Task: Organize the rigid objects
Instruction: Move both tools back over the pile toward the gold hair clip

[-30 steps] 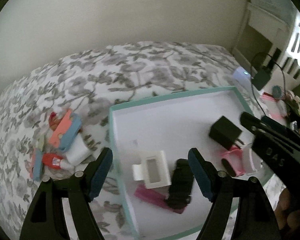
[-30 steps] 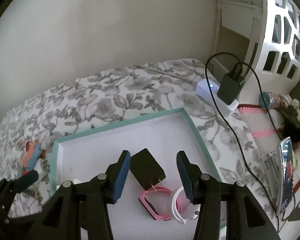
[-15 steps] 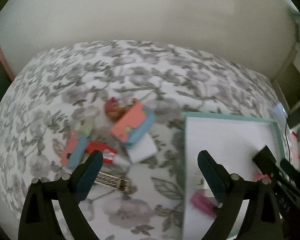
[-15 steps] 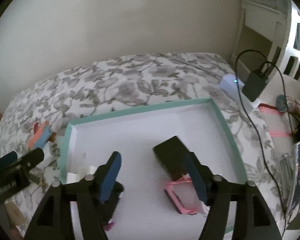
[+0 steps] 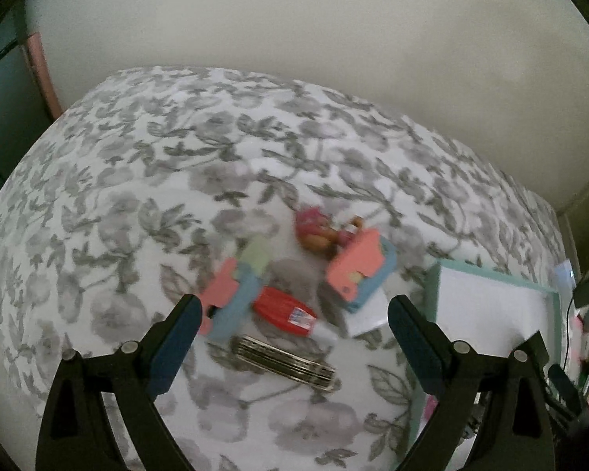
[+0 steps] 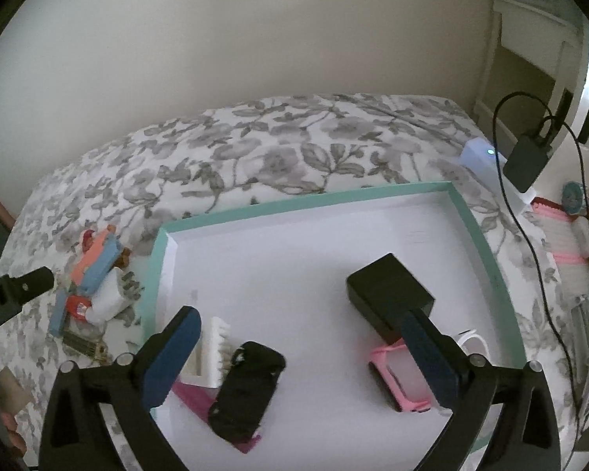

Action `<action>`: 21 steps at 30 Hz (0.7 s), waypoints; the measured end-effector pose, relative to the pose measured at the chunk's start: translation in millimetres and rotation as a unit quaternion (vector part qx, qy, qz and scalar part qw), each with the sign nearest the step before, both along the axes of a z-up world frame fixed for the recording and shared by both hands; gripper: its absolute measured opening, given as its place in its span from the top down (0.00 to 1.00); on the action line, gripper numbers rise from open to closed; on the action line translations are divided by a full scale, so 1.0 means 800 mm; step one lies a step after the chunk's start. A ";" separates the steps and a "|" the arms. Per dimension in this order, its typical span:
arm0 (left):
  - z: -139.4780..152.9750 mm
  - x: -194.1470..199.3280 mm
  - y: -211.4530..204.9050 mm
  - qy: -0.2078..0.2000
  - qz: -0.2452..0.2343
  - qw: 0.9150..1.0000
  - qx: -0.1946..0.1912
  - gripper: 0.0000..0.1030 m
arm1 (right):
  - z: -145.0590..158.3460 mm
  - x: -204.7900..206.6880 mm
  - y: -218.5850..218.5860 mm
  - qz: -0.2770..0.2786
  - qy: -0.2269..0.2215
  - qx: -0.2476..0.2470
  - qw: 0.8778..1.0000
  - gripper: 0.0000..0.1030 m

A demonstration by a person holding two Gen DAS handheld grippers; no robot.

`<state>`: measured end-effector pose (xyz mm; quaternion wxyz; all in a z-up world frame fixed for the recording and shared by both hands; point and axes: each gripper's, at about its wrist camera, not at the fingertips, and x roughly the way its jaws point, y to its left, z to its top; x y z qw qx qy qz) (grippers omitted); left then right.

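Observation:
A teal-rimmed white tray (image 6: pixel 487 243) lies on the floral bedspread and also shows in the left wrist view (image 5: pixel 432 286). In it are a black charger (image 6: pixel 388 290), a pink case (image 6: pixel 404 384), a black case (image 6: pixel 247 388), a white clip (image 6: pixel 212 349) and a magenta strip (image 6: pixel 200 400). My right gripper (image 6: pixel 300 357) is open and empty above the tray. My left gripper (image 5: pixel 294 341) is open and empty above a loose pile left of the tray: a red tube (image 5: pixel 284 310), a metal comb-like piece (image 5: pixel 282 361), pink-and-blue toys (image 5: pixel 361 274) and a small doll (image 5: pixel 320 231).
The bed meets a beige wall behind. Off the bed's right side are a white power block with a black adapter (image 6: pixel 526 161) and cable, a pink striped item (image 6: pixel 565 235) and a white shelf unit. A dark door edge (image 5: pixel 4 90) stands at the far left.
My left gripper has swung left, from over the tray to over the loose pile. My right gripper has opened wider and shifted left and back from the black charger.

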<state>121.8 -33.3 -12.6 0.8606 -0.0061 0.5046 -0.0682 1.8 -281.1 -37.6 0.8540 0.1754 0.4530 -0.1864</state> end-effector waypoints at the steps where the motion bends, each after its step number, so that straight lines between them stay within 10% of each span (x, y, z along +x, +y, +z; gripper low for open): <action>1: 0.003 0.001 0.007 -0.003 0.006 1.000 -0.002 0.07 | 0.001 0.001 0.003 0.003 -0.002 0.005 1.000 0.00; 21: 0.008 0.031 0.171 -0.011 0.127 0.992 -0.016 0.07 | 0.000 0.076 0.162 0.129 -0.007 0.039 0.991 0.00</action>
